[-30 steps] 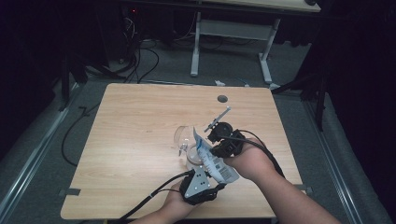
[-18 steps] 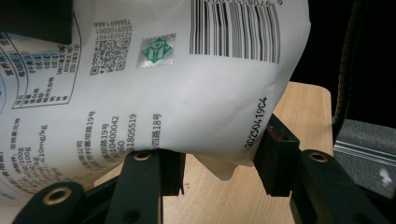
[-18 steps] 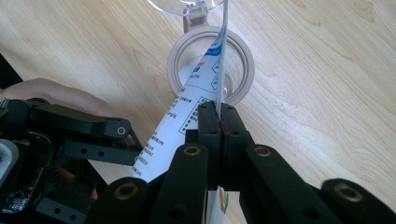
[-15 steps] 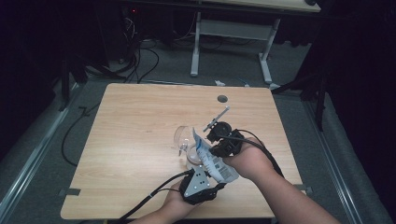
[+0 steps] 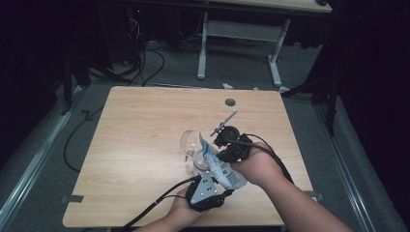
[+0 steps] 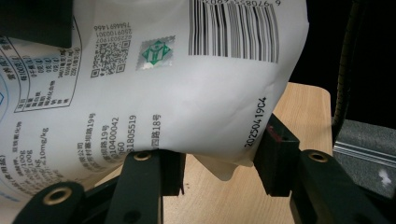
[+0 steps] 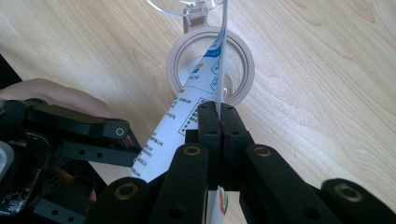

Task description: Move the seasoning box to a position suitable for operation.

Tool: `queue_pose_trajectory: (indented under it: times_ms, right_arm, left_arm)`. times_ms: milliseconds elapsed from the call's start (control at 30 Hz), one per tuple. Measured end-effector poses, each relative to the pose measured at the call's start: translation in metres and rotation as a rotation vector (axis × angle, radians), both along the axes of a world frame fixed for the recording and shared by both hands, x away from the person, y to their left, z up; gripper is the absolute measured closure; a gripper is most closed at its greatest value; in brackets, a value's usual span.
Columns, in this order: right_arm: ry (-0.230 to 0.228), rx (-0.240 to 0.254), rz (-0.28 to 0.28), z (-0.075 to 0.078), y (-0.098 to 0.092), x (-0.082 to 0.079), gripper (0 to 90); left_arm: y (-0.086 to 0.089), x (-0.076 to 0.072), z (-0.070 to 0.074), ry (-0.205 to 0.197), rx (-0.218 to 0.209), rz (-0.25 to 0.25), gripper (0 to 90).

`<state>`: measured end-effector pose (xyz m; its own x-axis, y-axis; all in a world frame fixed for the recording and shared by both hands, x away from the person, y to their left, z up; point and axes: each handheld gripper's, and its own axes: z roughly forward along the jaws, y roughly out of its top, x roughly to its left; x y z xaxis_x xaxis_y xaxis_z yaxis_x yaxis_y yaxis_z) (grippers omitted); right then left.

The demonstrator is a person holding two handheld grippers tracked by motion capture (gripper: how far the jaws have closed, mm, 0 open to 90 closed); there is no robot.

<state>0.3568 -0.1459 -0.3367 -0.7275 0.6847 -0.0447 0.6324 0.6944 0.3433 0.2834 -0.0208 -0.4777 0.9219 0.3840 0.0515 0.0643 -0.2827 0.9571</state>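
Right gripper (image 7: 219,112) clamped tight on the thin edge of a white printed pouch (image 5: 220,166), jaws pressed together with the film between. Left gripper (image 6: 219,161) gripping the pouch's bulging lower body, one pad on each side. Just ahead of the right jaws, open glass jar (image 7: 211,65) on the wooden table (image 5: 145,125), pouch's top corner tilted over its mouth.

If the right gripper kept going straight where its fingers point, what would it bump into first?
Probably the open jar. The right gripper, pinching the white bag, aims down at the jar's round rim just ahead of its fingers, though how far ahead is unclear.
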Motion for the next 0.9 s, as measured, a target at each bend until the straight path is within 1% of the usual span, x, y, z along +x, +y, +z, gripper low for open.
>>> queue_pose_trajectory:
  times_ms: [367, 633, 900]
  right_arm:
    - [0.001, 0.005, 0.005, -0.0025, -0.0005, 0.0027, 89.9]
    - [0.007, 0.006, -0.006, -0.0023, 0.0001, 0.0033, 89.9]
    - [0.004, 0.005, 0.0, -0.0018, 0.0007, 0.004, 89.9]
  left_arm:
    - [-0.0003, 0.0008, -0.0004, 0.004, -0.003, 0.002, 58.8]
    - [0.0001, 0.0012, 0.0007, 0.003, -0.005, 0.002, 58.9]
    - [0.0006, 0.0015, 0.0011, 0.0, -0.008, 0.003, 59.0]
